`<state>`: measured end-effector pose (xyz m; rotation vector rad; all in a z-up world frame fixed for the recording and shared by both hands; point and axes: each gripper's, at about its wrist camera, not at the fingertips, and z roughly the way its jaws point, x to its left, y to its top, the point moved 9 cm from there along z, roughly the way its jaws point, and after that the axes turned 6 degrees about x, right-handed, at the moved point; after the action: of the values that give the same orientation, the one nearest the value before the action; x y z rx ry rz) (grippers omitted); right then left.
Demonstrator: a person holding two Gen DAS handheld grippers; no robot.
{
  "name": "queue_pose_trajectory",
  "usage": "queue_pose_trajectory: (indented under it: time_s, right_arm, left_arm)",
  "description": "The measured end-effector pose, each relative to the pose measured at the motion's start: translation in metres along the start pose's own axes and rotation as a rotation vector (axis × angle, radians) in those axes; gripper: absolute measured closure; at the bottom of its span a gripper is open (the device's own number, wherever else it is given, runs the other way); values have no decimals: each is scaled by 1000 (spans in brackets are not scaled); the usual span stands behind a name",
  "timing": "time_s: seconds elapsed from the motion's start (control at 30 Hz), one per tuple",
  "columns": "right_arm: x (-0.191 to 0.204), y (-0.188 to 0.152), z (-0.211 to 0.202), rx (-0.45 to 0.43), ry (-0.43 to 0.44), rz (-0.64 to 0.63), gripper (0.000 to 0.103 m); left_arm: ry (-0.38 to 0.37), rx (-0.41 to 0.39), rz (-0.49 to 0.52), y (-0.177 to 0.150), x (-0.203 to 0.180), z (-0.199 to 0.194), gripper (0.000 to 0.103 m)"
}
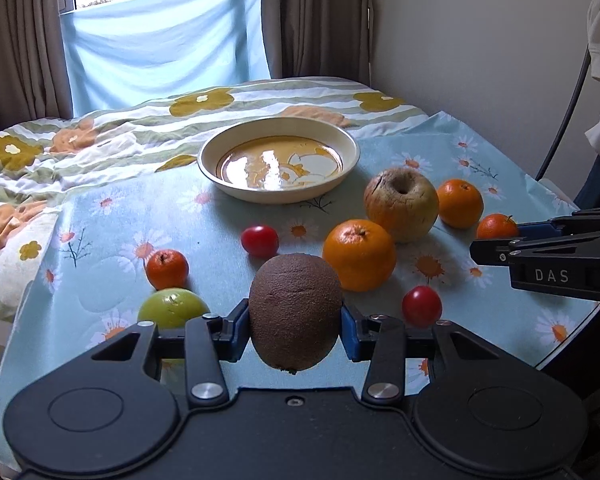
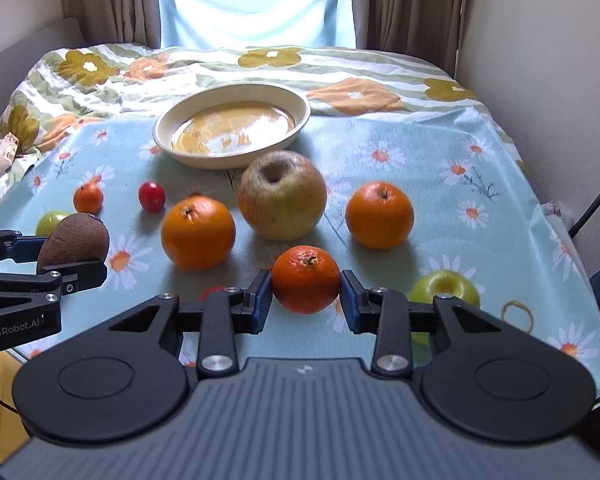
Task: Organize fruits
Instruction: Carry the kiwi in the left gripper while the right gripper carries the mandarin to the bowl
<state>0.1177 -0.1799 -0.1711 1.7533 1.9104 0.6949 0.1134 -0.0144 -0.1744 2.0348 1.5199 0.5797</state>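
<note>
My left gripper (image 1: 295,320) is shut on a brown kiwi (image 1: 295,312) and holds it above the cloth; the kiwi also shows in the right wrist view (image 2: 74,242). My right gripper (image 2: 306,294) has its pads on both sides of a small mandarin (image 2: 305,279), touching or nearly so. A cream bowl (image 1: 236,146) with a brown inside stands empty at the back, also in the right wrist view (image 2: 172,118). On the cloth lie a large wrinkled apple (image 2: 282,194), two oranges (image 2: 198,232) (image 2: 379,215), a small mandarin (image 1: 167,269) and two red cherry tomatoes (image 1: 260,241) (image 1: 421,306).
A green apple (image 1: 172,307) lies near the left edge and another (image 2: 444,286) beside my right gripper. A rubber band (image 2: 518,315) lies at the right edge of the daisy cloth (image 2: 420,152). A flowered quilt (image 1: 60,148) lies behind. A wall and a cable stand on the right.
</note>
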Motion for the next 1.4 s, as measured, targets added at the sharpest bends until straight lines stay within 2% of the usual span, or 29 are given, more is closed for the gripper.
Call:
queue_pose_trajectory:
  time_s: [0.33, 0.67, 0.9, 1.07, 1.27, 1.4]
  right_arm:
    - [5, 59, -47, -23, -21, 24, 52]
    - [9, 132, -36, -48, 14, -5, 52]
    - [4, 179, 2, -39, 78, -33, 52]
    - [-1, 210, 41, -33, 139, -62, 52]
    - [-15, 238, 94, -8, 182, -93, 52]
    - [-24, 242, 130, 40, 200, -97, 52]
  left_arm:
    - [-5, -78, -11, 61, 11, -47, 55]
    - [35, -147, -30, 124, 26, -39, 55]
    - [70, -138, -52, 166, 29, -4, 55]
    - [86, -115, -61, 190, 32, 36, 55]
    - [83, -64, -63, 203, 35, 94, 55]
    - [99, -27, -62, 205, 36, 135, 55]
